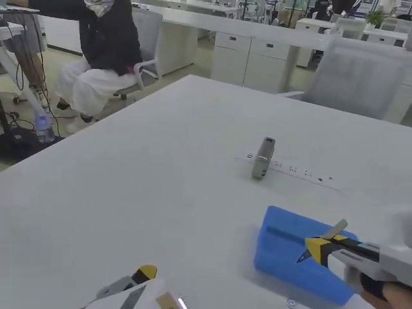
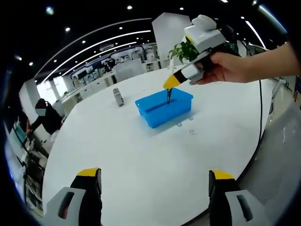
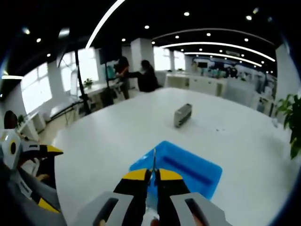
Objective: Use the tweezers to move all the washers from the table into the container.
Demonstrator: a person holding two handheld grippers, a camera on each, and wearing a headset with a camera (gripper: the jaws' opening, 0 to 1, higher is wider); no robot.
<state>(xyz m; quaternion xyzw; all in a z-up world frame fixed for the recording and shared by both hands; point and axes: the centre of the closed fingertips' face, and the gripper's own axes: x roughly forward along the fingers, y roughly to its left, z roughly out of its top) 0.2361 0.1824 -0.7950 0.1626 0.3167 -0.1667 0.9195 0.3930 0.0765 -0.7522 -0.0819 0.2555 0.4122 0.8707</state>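
Right tool (image 3: 153, 175): my jaws are nearly together, clamped on the tweezers (image 3: 153, 162), which run forward from between the yellow tips. My hand (image 2: 225, 68) holds this tool above the table (image 1: 161, 193).

Tweezers: points aimed down over the open container (image 2: 160, 115), towards its far side as the left gripper view shows it. I cannot tell whether they carry anything.

Container: blue, rectangular, shallow, flat on the table near my right edge.

Washers (image 2: 192, 132): three small rings on the bare table just beside the container's near wall, outside it, slightly apart from one another. Any contents in the container are too small to make out.

Left tool (image 2: 154, 174): my jaws stand wide apart and grip nothing. It is low over the near edge of the table, well apart from the container.

Grey block (image 1: 263, 158): small, standing on the table beyond the container.

Socket strip (image 1: 302, 172): set flush in the table, just beside the grey block.

Person (image 1: 103, 45): seated on a chair at the far left, off the table.
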